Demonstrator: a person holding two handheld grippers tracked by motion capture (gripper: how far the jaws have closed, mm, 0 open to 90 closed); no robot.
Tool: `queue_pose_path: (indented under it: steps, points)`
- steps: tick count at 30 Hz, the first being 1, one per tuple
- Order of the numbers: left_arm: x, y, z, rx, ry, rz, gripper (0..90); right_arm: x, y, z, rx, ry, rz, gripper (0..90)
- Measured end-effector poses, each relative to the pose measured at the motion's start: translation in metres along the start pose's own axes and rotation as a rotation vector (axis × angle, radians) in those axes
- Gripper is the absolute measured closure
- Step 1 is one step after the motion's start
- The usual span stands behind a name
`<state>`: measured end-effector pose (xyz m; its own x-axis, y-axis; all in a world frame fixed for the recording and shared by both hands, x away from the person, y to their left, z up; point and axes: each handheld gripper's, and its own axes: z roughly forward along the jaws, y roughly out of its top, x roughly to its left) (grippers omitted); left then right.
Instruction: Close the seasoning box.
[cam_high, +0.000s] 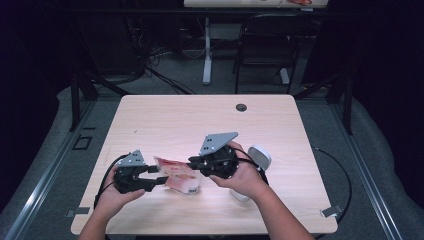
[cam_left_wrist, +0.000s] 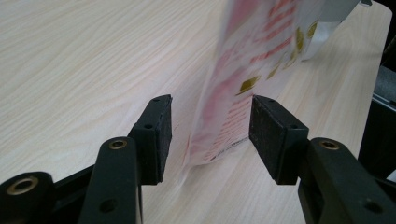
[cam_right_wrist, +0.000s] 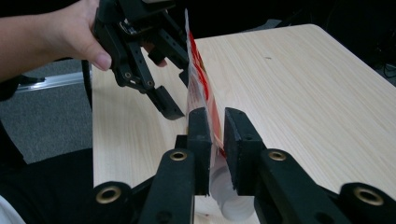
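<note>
Packet: thin red-and-white printed plastic packet (cam_high: 175, 176), standing on edge above the light wooden table (cam_high: 210, 115), between the two grippers near the table's front edge; gold marks and red print visible on its face in the left gripper view (cam_left_wrist: 243, 84).
Left gripper: left gripper (cam_high: 159, 180) held in the person's left hand (cam_high: 112, 195), pointing toward the packet's left end.
Left gripper jaws: parted wide, one either side of the packet's lower corner; a clear gap shows between each pad and the film, so nothing is gripped. Lower corner of the packet sits close above the table surface.
Right gripper: right gripper (cam_high: 192, 162) held in the person's right hand (cam_high: 245, 177), grey three-cornered plate on top, pointing left at the packet.
Right gripper jaws: narrowly parted around the packet's edge (cam_right_wrist: 212, 126); a slim gap shows beside the right-hand pad, while contact on the other pad cannot be told. No earlier view to compare.
White object: rounded white item (cam_high: 260, 156) on the table just behind the right hand, partly hidden.
Cables: black cable loops (cam_high: 345, 175) trail off the table on the right.
</note>
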<state>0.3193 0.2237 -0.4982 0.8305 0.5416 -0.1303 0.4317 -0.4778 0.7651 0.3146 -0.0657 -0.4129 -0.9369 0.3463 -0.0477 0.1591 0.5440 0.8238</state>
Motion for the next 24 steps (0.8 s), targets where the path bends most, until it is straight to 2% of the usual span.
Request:
queue_pose_path:
  steps: [2,3,6,9,12,14,17,21,22,24]
  points:
    - [0.0,0.0,-0.001,0.002,0.0,-0.001,49.0,0.001,0.001,0.0,-0.01,0.005,0.003,77.7]
    - [0.001,-0.001,-0.002,-0.003,0.0,-0.006,48.6,0.001,0.004,-0.002,-0.041,0.011,0.019,74.4]
    - [0.002,-0.001,-0.005,-0.006,-0.006,-0.012,48.5,0.001,0.007,-0.008,-0.076,0.028,0.043,72.9]
    - [0.002,-0.002,-0.007,-0.016,-0.006,-0.016,48.4,0.0,0.008,-0.013,-0.098,0.018,0.058,69.0]
    - [0.003,-0.002,-0.011,-0.018,0.009,-0.021,48.3,-0.002,0.007,-0.022,-0.133,-0.015,0.075,63.9]
    - [0.005,-0.002,-0.015,-0.019,0.029,-0.026,48.3,-0.005,0.006,-0.03,-0.153,-0.055,0.078,60.6]
    - [0.008,-0.003,-0.023,-0.042,0.035,-0.037,48.0,-0.011,0.002,-0.039,-0.158,-0.118,0.091,58.3]
    - [0.011,-0.004,-0.032,-0.056,0.039,-0.048,47.7,-0.018,-0.005,-0.051,-0.159,-0.168,0.124,58.3]
    - [0.011,-0.004,-0.032,-0.056,0.039,-0.048,47.8,-0.018,-0.005,-0.051,-0.159,-0.168,0.124,58.3]
    - [0.013,-0.004,-0.036,-0.063,0.045,-0.049,47.8,-0.022,-0.011,-0.059,-0.167,-0.214,0.142,57.7]
